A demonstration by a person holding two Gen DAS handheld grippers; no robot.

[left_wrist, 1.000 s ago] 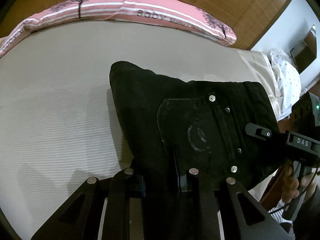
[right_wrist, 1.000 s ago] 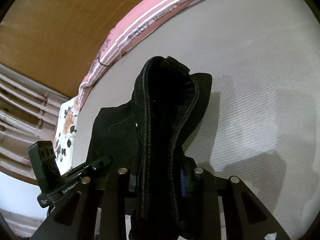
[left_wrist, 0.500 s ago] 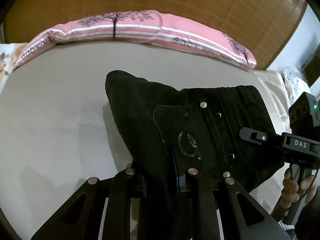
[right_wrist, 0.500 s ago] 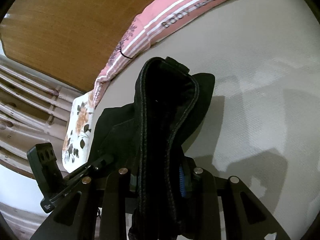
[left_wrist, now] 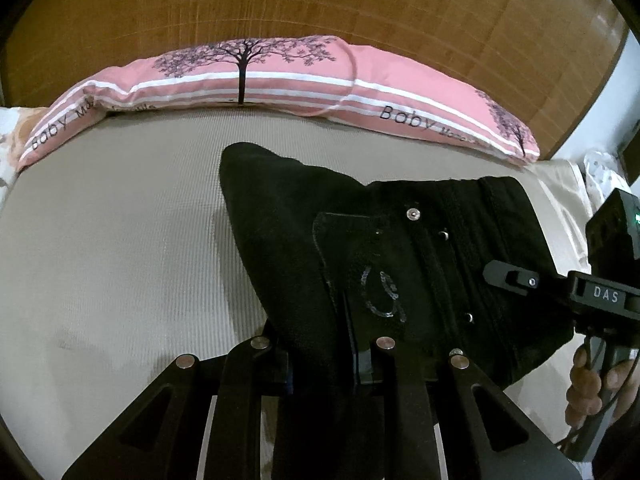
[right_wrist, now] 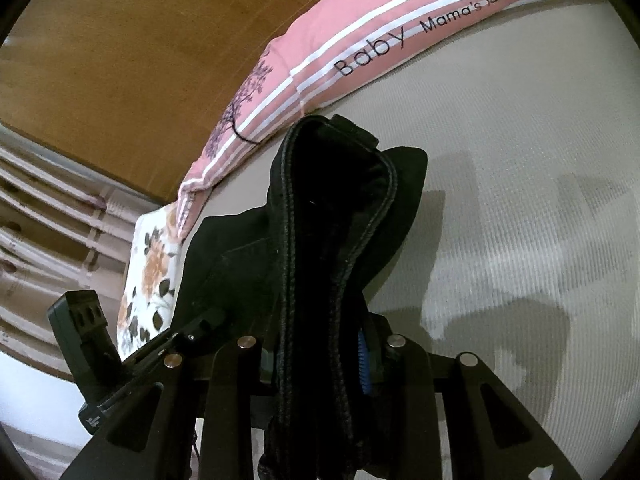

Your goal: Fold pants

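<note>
The black pants (left_wrist: 384, 264) hang lifted above the beige mattress (left_wrist: 112, 248), back pocket and rivets facing the left wrist camera. My left gripper (left_wrist: 320, 360) is shut on the pants' lower edge. My right gripper (right_wrist: 320, 352) is shut on the bunched waistband (right_wrist: 332, 216), which stands up between its fingers. The right gripper also shows in the left wrist view (left_wrist: 520, 280) at the pants' right edge. The left gripper shows in the right wrist view (right_wrist: 192, 328) at lower left. The legs of the pants are hidden.
A long pink striped pillow (left_wrist: 280, 80) lies along the wooden headboard (left_wrist: 320, 4). A floral pillow (right_wrist: 152, 264) lies at the left bed edge. A white dotted cloth (left_wrist: 604, 176) lies at the far right.
Both grippers have tilted up and moved toward the headboard with the pants, so the pink pillow and headboard fill more of both views. Both grips are unchanged.
</note>
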